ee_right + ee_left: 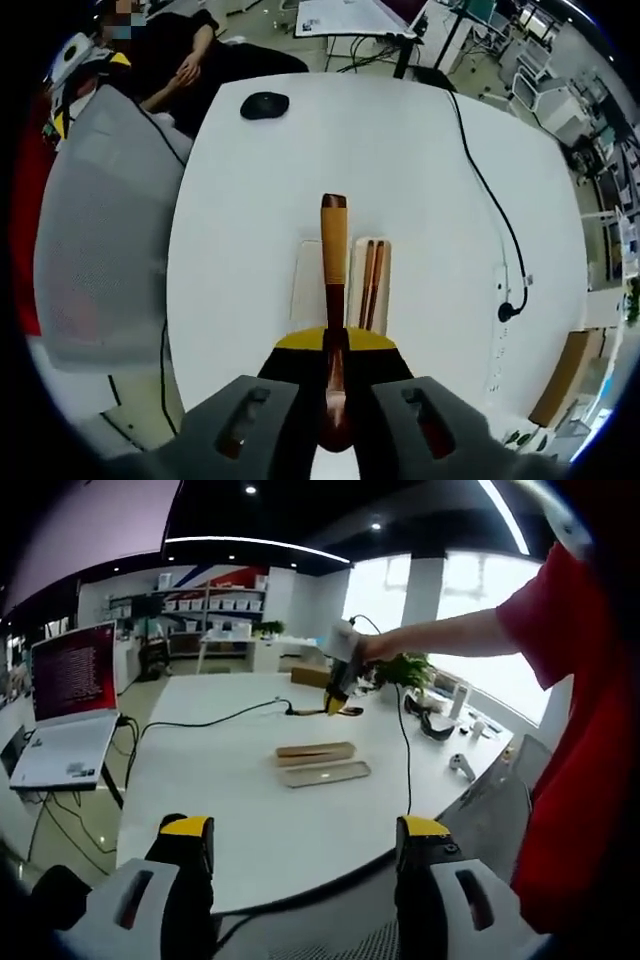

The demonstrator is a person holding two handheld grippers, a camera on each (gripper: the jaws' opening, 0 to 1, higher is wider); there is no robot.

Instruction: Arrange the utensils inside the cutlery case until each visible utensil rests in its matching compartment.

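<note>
The open cutlery case (310, 272) lies on the white table (400, 150), seen from above. A pair of copper chopsticks (372, 285) rests in its right-hand compartment. My right gripper (335, 342) hovers above the case, shut on a utensil with an orange-brown handle (334, 235) that points away over the case; its other end is tucked between the jaws. In the left gripper view the case (315, 751) and a grey tray part (325, 773) lie mid-table, with the right gripper (340, 692) held high behind them. My left gripper (305, 830) stands open near the table's front edge.
A black mouse (265, 104) and a black cable (490, 200) lie on the table. A grey chair (100, 230) stands beside it. An open laptop (75, 670) sits at the left, a plant (405, 670) behind, and a person's red sleeve (570, 620) at the right.
</note>
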